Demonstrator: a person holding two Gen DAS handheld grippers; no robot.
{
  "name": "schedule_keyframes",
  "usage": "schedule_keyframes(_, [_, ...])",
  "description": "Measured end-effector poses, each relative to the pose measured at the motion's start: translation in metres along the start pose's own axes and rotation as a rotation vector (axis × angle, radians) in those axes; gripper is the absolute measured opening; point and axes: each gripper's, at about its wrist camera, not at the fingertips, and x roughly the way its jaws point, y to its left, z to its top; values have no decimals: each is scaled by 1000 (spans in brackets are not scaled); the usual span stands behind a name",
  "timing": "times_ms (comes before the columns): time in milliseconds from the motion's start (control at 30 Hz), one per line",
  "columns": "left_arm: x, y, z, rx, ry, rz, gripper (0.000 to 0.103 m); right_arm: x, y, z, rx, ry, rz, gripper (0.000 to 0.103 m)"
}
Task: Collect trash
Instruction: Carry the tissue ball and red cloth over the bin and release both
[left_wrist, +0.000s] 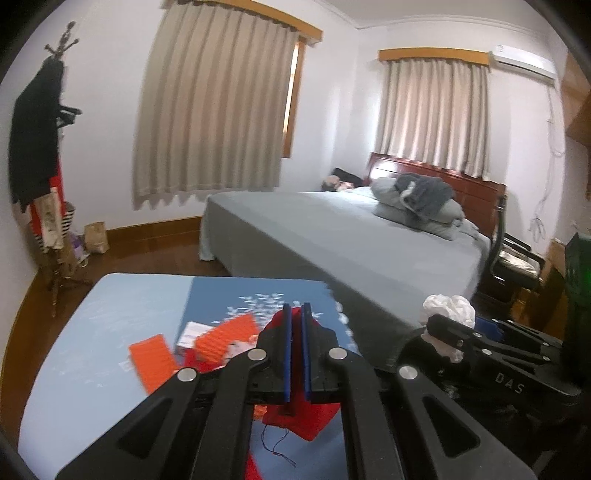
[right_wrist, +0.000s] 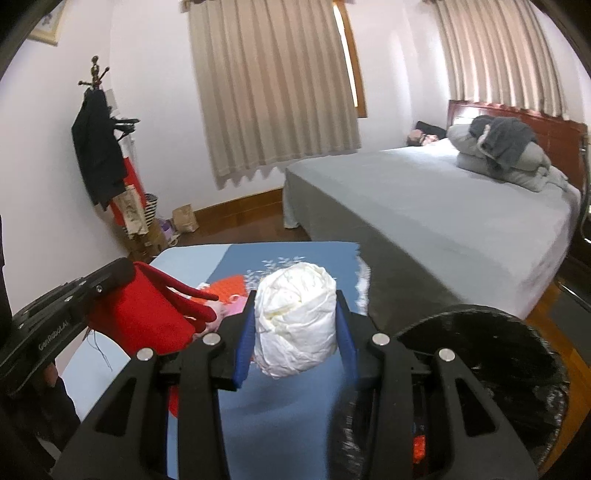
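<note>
Left fingers: left gripper (left_wrist: 296, 354) had its blue pads clamped nearly together on a fold of red cloth (left_wrist: 303, 417); cloth (right_wrist: 147, 314) hung clear of the table in the right view.
Right fingers: right gripper (right_wrist: 295, 325) was part-closed, both pads pressed to the sides of a white wad (right_wrist: 295, 321); wad (left_wrist: 448, 308) carried in the air, off the table.
Cloth, handling: soft, limp, light, judging by the drape; loose threads trailed from one edge. Pinched at a fold, so most of it dangled below the fingers. Likely to snag rather than slip.
Wad, handling: looked like crumpled paper or thin film, very light and squashy. Held across its middle, which seemed the right place; a harder squeeze would only crush it, a looser one might let it roll out.
Table (left_wrist: 92, 332): blue top below both grippers. Orange sheets (left_wrist: 155, 362) and small mixed scraps lay on it, not yet collected.
Bin (right_wrist: 517, 350): black-lined rim at lower right of the right view, just beside the right gripper; something orange-red showed inside.
Step, by judgement: both pieces lifted and on the way to the bin; release not yet made.
Room: bed (right_wrist: 443, 206) beyond the table, curtains, coat stand (left_wrist: 40, 147) in the corner.
</note>
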Motion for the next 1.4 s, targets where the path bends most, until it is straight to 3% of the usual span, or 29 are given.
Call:
schedule_keyframes(767, [46, -145, -7, 128, 49, -320, 5, -66, -118, -39, 118, -22, -283, 39])
schedule_keyframes(1233, [84, -205, -29, 184, 148, -423, 5, -73, -173, -67, 177, 7, -374, 41])
schedule_keyframes(1300, [87, -209, -31, 187, 163, -429, 6, -71, -177, -70, 181, 10, -382, 43])
schedule_keyframes(1400, [89, -207, -34, 191, 181, -424, 23, -68, -180, -72, 190, 19, -394, 53])
